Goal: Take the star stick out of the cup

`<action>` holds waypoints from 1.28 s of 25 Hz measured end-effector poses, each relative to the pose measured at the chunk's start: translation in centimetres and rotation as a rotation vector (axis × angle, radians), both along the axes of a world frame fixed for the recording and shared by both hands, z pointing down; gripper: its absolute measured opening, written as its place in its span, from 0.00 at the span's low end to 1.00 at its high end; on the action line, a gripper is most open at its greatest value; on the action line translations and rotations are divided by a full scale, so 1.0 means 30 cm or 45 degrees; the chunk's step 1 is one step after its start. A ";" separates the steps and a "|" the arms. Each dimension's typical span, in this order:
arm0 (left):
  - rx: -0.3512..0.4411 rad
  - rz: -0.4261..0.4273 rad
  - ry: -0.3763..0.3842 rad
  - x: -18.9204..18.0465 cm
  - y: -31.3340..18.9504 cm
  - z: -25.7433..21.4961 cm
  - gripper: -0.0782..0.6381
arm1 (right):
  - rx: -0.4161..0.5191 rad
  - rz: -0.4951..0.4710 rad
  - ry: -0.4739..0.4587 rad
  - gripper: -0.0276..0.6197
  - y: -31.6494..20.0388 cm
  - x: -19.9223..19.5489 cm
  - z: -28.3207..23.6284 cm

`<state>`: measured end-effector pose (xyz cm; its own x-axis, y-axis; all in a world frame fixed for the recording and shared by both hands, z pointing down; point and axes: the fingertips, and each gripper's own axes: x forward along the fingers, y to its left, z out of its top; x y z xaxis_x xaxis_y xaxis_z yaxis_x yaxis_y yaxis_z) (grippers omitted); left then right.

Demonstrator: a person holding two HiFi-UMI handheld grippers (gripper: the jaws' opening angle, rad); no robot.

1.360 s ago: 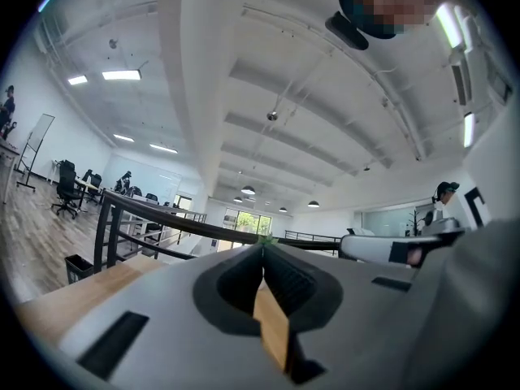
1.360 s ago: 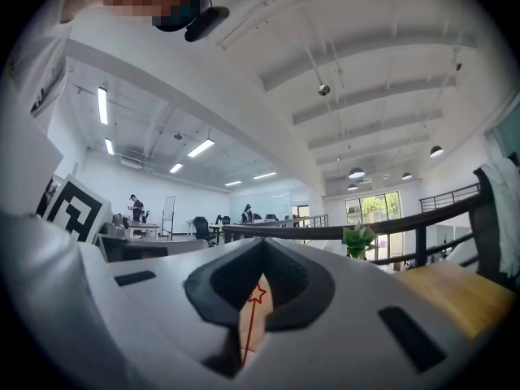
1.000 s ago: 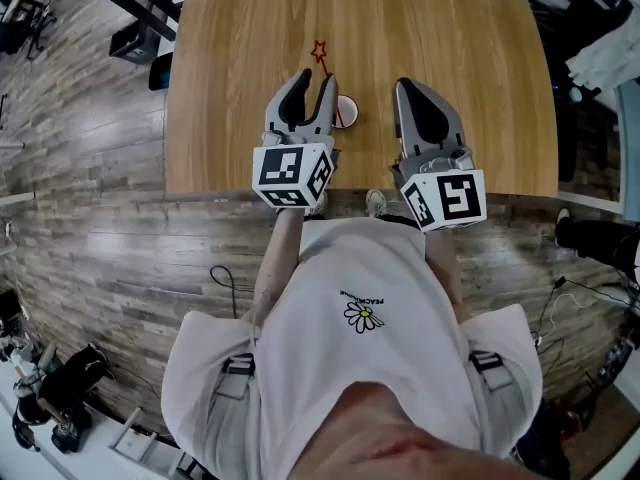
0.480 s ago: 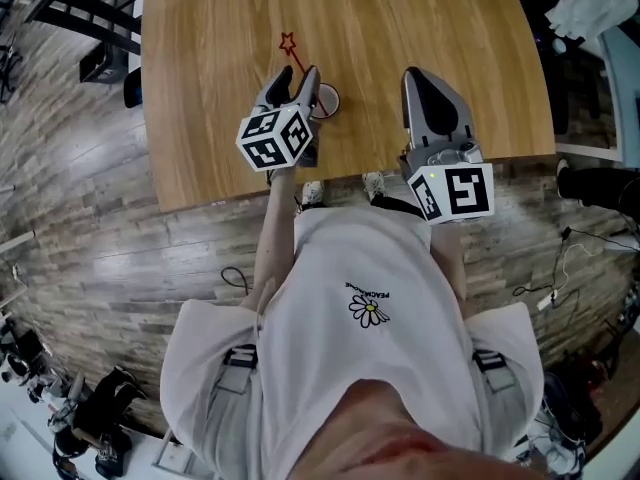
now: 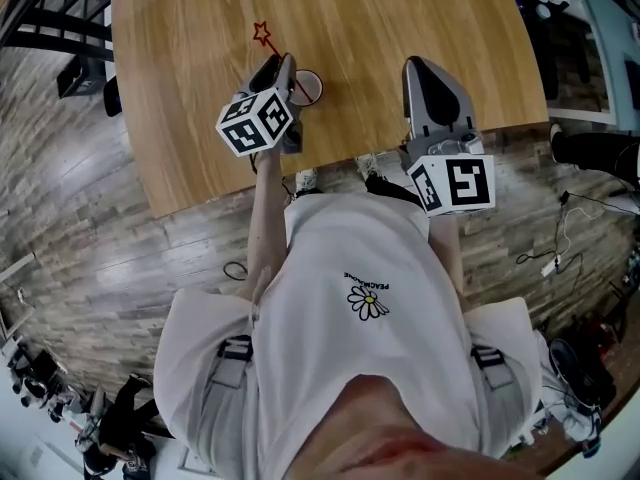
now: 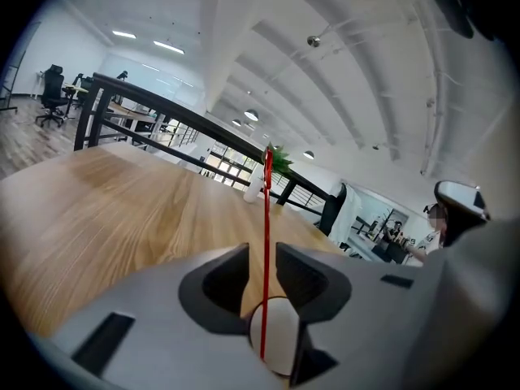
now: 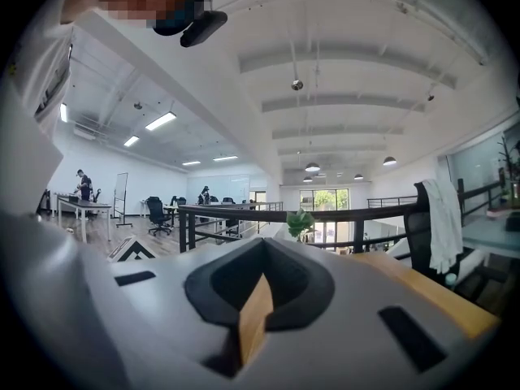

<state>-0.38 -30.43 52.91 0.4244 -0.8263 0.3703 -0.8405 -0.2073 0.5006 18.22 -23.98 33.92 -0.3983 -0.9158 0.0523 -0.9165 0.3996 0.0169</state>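
Note:
A thin red star stick point(image 5: 272, 48) leans out of a small white cup point(image 5: 310, 87) near the wooden table's front edge, its star up and to the left. My left gripper point(image 5: 279, 65) is tilted on its side at the cup, with the stick point(image 6: 267, 234) running between its jaws and the cup point(image 6: 278, 341) just below them. The jaws point(image 6: 262, 254) are closing, and a narrow gap still shows beside the stick. My right gripper point(image 5: 426, 64) rests to the right over the table with nothing in it, its jaws point(image 7: 262, 242) shut.
The wooden table point(image 5: 410, 8) stretches away beyond the cup. A small white object point(image 6: 254, 189) stands at its far end, by a black railing point(image 6: 146, 108). The person stands at the table's front edge point(image 5: 330, 163), over wood flooring.
My left gripper has rolled onto its side and moved in on the stick, which now runs between its jaws. The right gripper has stayed where it was.

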 end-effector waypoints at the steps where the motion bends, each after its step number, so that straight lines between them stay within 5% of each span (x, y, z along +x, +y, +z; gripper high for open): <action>1: -0.005 -0.002 -0.007 0.000 0.002 0.003 0.27 | -0.002 0.006 -0.001 0.05 0.002 0.006 0.001; 7: -0.033 0.014 -0.080 0.022 0.016 0.022 0.15 | 0.008 0.016 0.002 0.05 0.004 0.017 -0.009; 23: -0.023 -0.007 -0.043 0.044 0.027 0.004 0.13 | 0.016 -0.007 0.012 0.05 0.031 0.020 -0.018; 32: 0.079 -0.045 -0.019 0.008 0.009 -0.129 0.13 | 0.033 -0.053 0.005 0.05 0.041 -0.015 -0.031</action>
